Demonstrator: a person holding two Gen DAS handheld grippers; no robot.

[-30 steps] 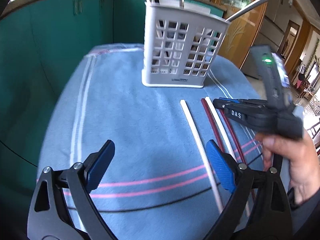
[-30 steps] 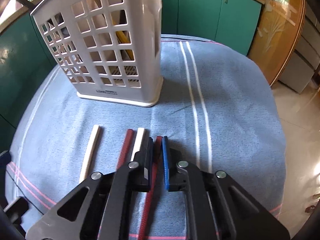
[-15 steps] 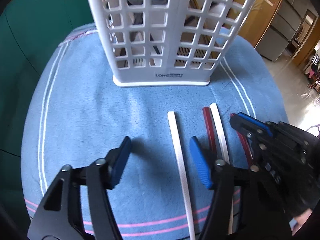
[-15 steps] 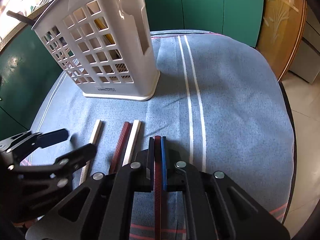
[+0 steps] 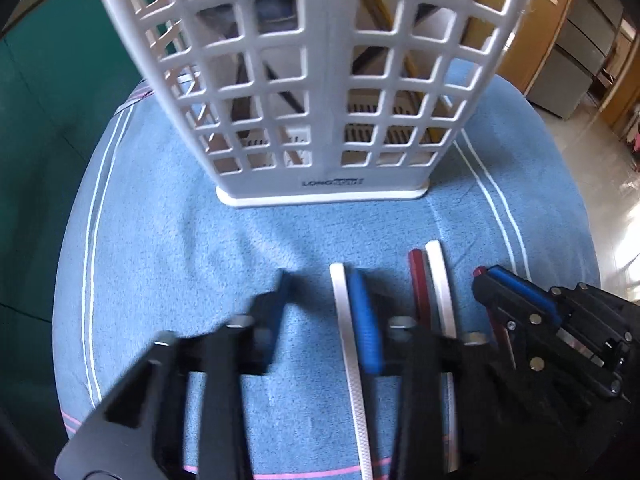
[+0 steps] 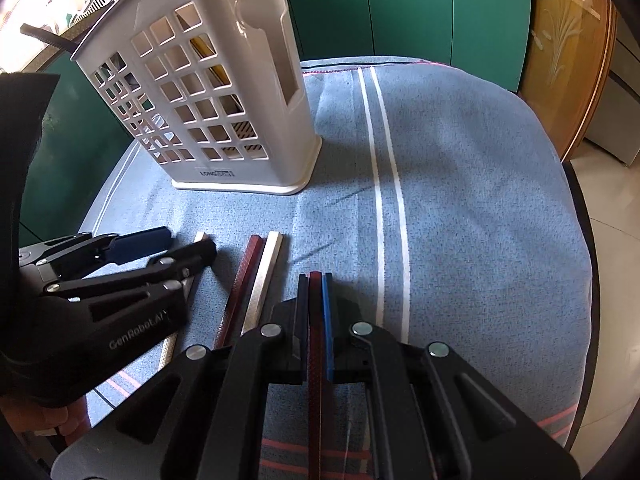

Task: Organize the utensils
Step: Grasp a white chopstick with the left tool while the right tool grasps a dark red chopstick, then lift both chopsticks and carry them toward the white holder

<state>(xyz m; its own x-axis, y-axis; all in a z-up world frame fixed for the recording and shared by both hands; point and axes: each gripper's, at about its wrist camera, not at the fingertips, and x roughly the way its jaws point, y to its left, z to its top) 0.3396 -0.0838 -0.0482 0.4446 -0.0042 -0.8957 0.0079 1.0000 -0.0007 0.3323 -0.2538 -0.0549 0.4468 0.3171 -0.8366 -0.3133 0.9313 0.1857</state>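
A white lattice utensil holder [image 5: 320, 92] stands on the blue cloth [image 5: 160, 240] and holds several utensils; it also shows in the right wrist view [image 6: 224, 112]. My left gripper [image 5: 324, 312] is open and low over the cloth, its jaws on either side of a white chopstick [image 5: 352, 364]. A dark red chopstick [image 5: 418, 284] and another white chopstick [image 5: 440, 284] lie side by side to its right. My right gripper [image 6: 315, 300] is shut on a second dark red chopstick [image 6: 315, 340]. It also shows in the left wrist view [image 5: 486, 280].
Green cabinets [image 6: 400, 8] stand behind the table and on the left. A wooden cabinet [image 6: 568, 40] is at the right. The cloth [image 6: 460, 200] has white stripes running lengthwise and pink stripes near the front edge.
My left gripper has moved forward and down toward the holder and now straddles the leftmost white chopstick, jaws narrower. My right gripper stays shut on the red chopstick.
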